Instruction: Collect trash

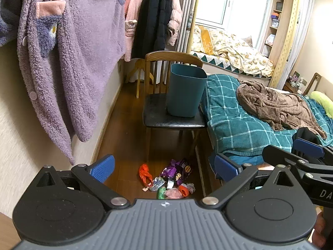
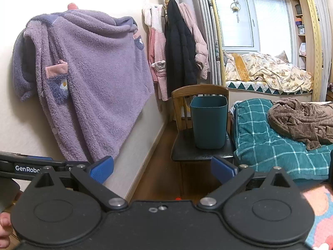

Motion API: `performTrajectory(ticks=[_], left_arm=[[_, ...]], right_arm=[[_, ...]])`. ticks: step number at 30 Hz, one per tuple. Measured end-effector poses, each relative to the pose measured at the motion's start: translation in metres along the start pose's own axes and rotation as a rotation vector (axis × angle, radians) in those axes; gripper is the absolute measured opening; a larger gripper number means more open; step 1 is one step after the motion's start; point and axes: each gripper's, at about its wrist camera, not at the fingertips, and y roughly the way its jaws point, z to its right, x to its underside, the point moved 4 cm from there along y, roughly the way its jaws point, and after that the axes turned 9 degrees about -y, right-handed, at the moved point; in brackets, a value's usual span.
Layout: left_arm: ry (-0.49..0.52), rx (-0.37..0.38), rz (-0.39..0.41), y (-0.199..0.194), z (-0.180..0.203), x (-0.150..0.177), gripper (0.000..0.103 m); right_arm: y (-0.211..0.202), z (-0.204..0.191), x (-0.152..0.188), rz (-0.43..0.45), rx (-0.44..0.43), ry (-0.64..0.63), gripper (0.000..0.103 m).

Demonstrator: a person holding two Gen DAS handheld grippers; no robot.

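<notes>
Trash on floor; left gripper, right gripper spread wide, empty

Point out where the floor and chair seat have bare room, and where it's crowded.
Bare floor runs between the wall baseboard and the chair. The seat is free left of the teal bin. Crowded: the wrapper pile on the floor in front of the chair, beside the bed.

Wood floor: wrapper litter. Chair: teal bin.
</notes>
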Motion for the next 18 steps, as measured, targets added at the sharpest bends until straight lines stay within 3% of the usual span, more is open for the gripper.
performTrajectory(ticks=[10,18], left_arm=[[0.02,-0.005,-0.011,0.022,0.011,-0.012,0.103],[-0.028,0.007,-0.023,0.088,0.039,-0.037,0.103]], right_arm=[[0.016,0.008,-0.009,0.006,-0.016,-0.037,0.1],[0.057,0.049,-0.014,0.006,-0.027,-0.063,0.099]])
